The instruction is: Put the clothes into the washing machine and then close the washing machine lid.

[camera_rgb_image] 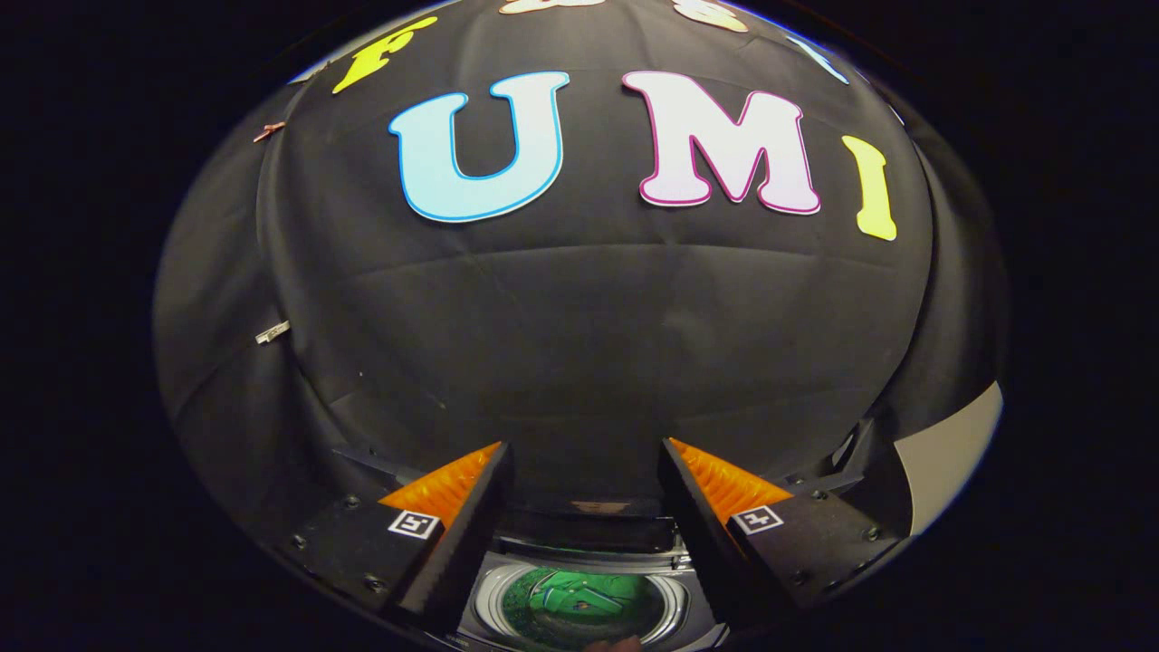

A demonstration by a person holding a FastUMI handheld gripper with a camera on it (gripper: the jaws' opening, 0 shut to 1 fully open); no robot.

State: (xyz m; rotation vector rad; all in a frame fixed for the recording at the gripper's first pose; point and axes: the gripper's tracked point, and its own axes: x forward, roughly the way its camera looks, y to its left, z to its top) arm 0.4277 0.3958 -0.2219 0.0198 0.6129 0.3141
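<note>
Looking forward along the two-finger gripper [584, 462], we saw its fingers [453, 525] spread wide, with a broad gap between the tips and nothing held in it. Each finger carried a ribbed pad on its inner face and a small square black-and-white marker tag [414, 523] on its upper side.

Below the gap, close in and between the fingers, sat the top-loading washing machine with a pale grey top and a round steel drum [675, 611]. Its opening faced up toward us, uncovered. Inside the drum lay the green piece of clothing with pale stripes [579, 598], bunched up, resting low within the shiny ring of the tub. At the far side of the opening a dark band [589, 534] ran from finger to finger; we took it to be the raised washing machine lid or the back panel, but so little of it showed that we could not tell which.

Beyond the fingers, the black cloth wall of the booth [579, 344] rose across the far side, creased in a few long folds. On its left part two small clips were pinned to the cloth, a reddish clip [269, 131] higher up and a silvery clip [272, 332] lower down. To the far right, past the edge of the cloth, a pale flat panel [951, 453] stood.
</note>
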